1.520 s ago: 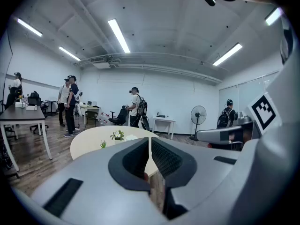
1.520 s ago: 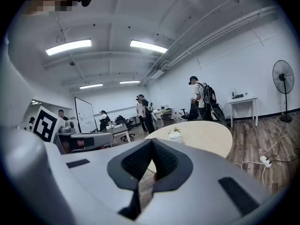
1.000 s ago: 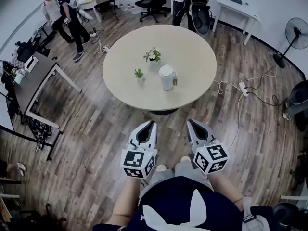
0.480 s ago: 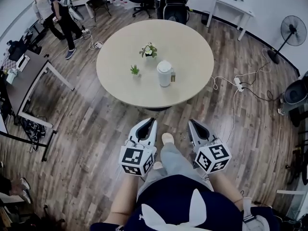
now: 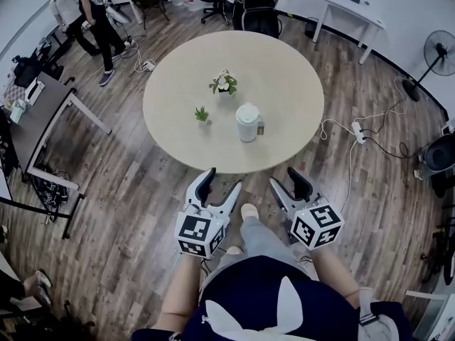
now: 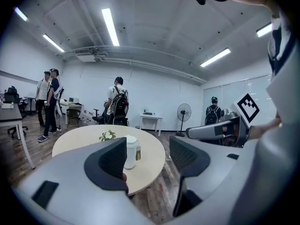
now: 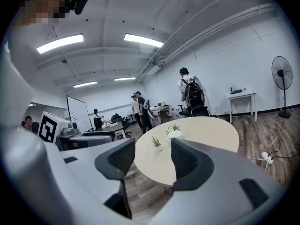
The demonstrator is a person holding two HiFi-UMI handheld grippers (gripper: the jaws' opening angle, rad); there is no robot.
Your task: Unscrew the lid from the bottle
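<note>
A white bottle with a white lid stands upright near the front of the round beige table. In the left gripper view the bottle shows just past the left jaw. My left gripper hangs over the wood floor short of the table's edge. Its jaws have just been opening, with nothing between them. My right gripper is beside it at the same distance from the table, and its jaws have also just been opening on nothing. The right gripper view does not show the bottle.
Two small potted plants stand on the table left of the bottle. People stand at the back left beside desks. A power strip with cables lies on the floor to the right, and a fan stands beyond it.
Both grippers' jaws were together and now stand apart. Both grippers have moved forward, closer to the table's edge.
</note>
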